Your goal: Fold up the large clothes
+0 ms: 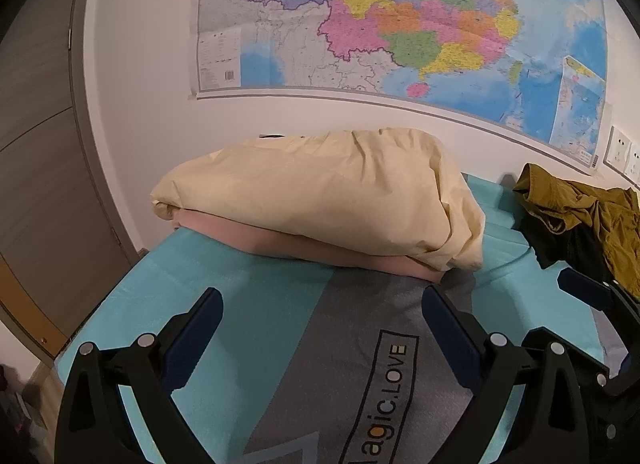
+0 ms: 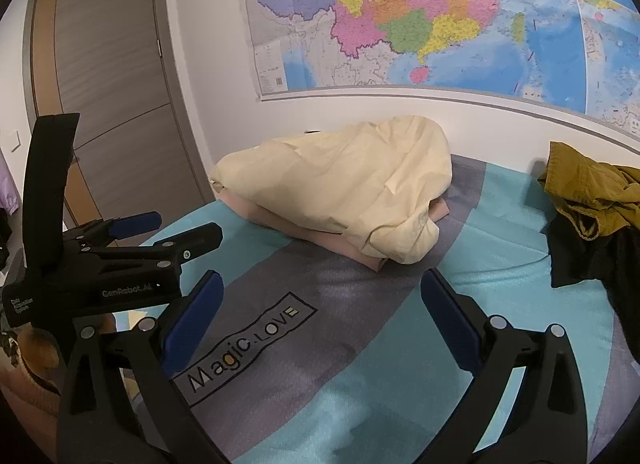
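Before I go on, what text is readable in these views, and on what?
"Magic.LOVE": boxed print on the grey band of the bed cover.
"GenRobot.AI": on the left gripper body, seen from the right wrist.
Small white label beside it: too small to read.
Wall map labels and legend: too small to read.

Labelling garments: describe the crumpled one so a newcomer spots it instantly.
Below the big wall map, on the teal and grey bed cover, look right. The olive-green crumpled garment lies on black cloth, unfolded, unlike the folded cream bundle.
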Tool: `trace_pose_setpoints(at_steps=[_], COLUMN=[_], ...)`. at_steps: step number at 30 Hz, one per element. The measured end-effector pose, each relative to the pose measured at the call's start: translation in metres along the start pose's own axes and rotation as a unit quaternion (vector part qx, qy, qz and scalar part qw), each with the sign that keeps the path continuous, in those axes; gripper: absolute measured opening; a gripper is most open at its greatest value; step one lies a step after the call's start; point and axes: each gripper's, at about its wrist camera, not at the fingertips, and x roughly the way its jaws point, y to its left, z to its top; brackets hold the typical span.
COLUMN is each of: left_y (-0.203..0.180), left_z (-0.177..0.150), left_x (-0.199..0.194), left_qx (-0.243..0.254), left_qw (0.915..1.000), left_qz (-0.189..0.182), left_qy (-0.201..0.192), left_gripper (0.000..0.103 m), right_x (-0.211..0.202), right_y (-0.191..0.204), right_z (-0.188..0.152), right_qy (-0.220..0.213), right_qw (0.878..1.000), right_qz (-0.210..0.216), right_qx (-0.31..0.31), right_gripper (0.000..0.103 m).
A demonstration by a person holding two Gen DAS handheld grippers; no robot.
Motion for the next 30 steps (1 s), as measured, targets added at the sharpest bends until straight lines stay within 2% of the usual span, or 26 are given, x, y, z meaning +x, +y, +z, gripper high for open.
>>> trace_pose_setpoints(at_steps=[27,30], left_y=[-0.011,-0.014], left_z=[-0.007,-0.008], left_x=[-0.006,-0.005], left_qx=[0.015,0.016], left_qw=[0.9998,0.9998], left_qz=[-0.007,-0.012], left_qy=[-0.006,-0.002], left_gripper=[0.096,0.09], right_x=[-0.008,-0.008], right_y=[-0.002,-0.002], right_z=[-0.007,-0.008], right_qy=[0.0,0.0], right_qw=[1.0,1.0], right_qz=[-0.005,-0.004], right_qx=[0.014,0.014], right_gripper=[0.098,0.098])
